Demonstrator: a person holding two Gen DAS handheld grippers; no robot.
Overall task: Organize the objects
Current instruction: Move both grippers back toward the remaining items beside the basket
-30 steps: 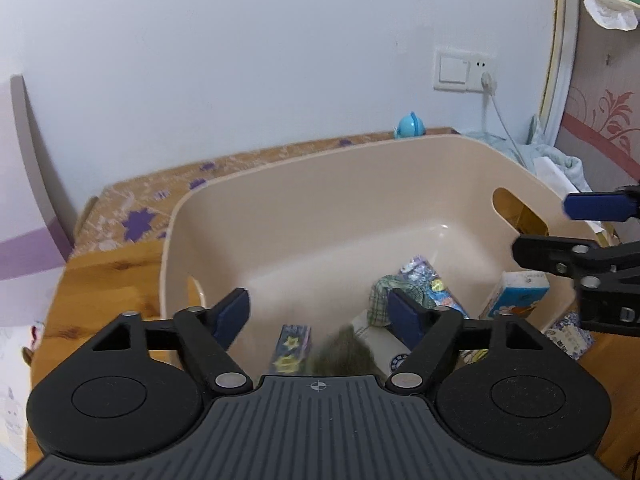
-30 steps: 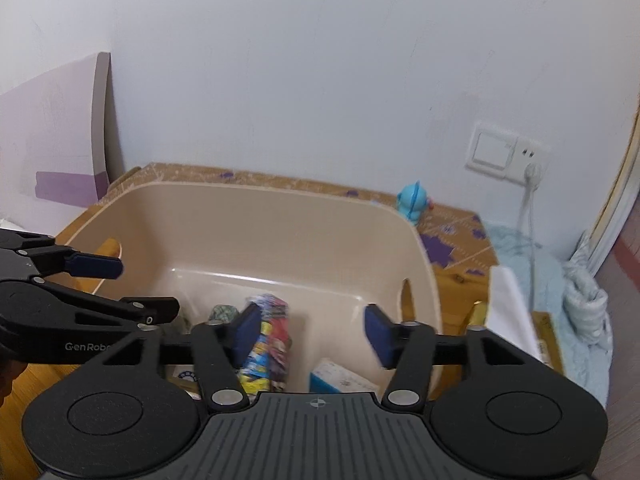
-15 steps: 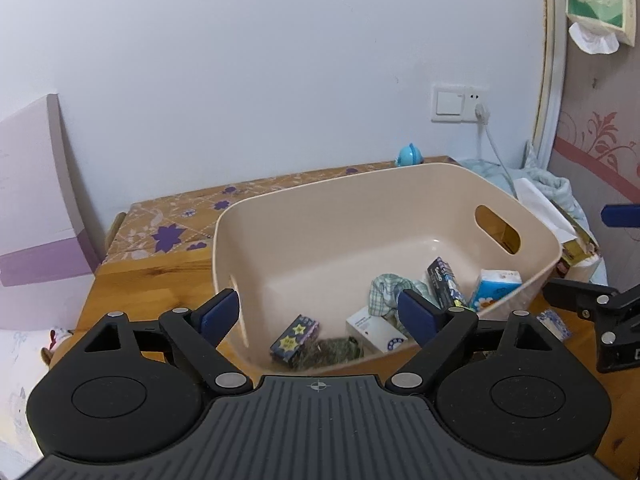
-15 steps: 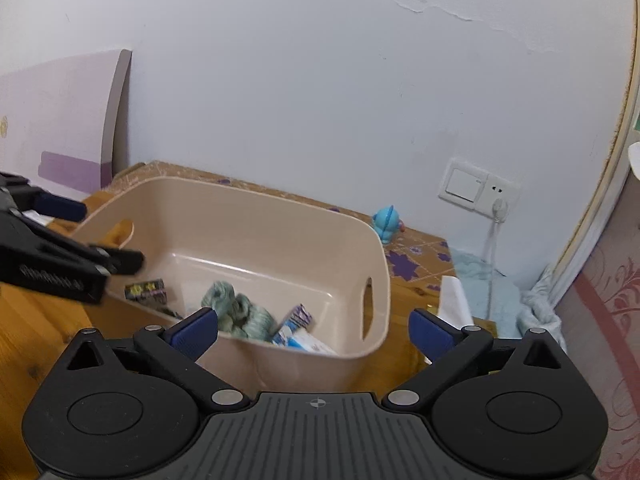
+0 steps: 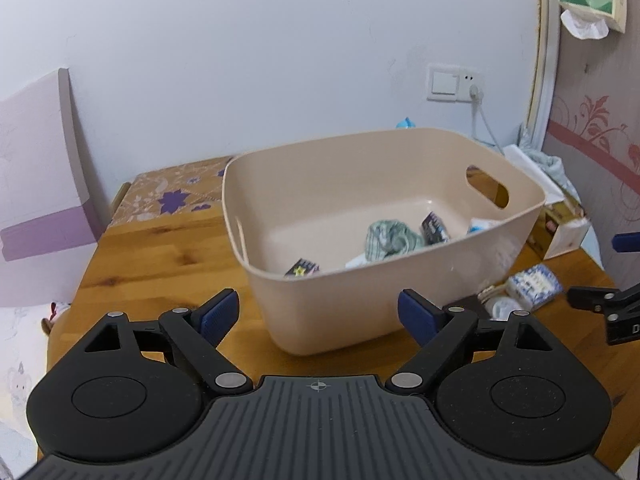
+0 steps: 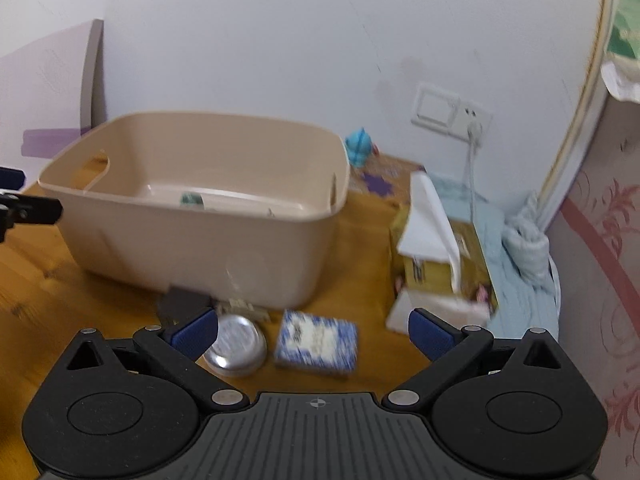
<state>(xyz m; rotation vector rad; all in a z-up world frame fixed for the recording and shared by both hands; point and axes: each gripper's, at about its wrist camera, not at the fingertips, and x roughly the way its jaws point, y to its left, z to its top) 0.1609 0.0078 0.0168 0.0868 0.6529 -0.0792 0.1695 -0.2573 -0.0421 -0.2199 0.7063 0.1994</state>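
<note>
- The left gripper (image 5: pixel 319 317) sits at the bottom of its frame, fingers spread wide apart and holding nothing.
- The right gripper (image 6: pixel 313 333) is likewise spread apart and empty.
- The beige bin (image 5: pixel 404 312) stands mid-frame on the wooden table (image 5: pixel 152 256); a checked cloth (image 5: pixel 390 239) and small packets lie inside.
- Lower centre of the right view, a blue patterned packet (image 6: pixel 317 339) and a round silver tin (image 6: pixel 236 344) lie on the table beside the bin.

I'm in a home, prob. a bedroom. Floral wallpaper (image 6: pixel 600 240), wall socket (image 5: pixel 456 82), tissue box (image 6: pixel 436 256) on wooden table (image 5: pixel 160 256).
</note>
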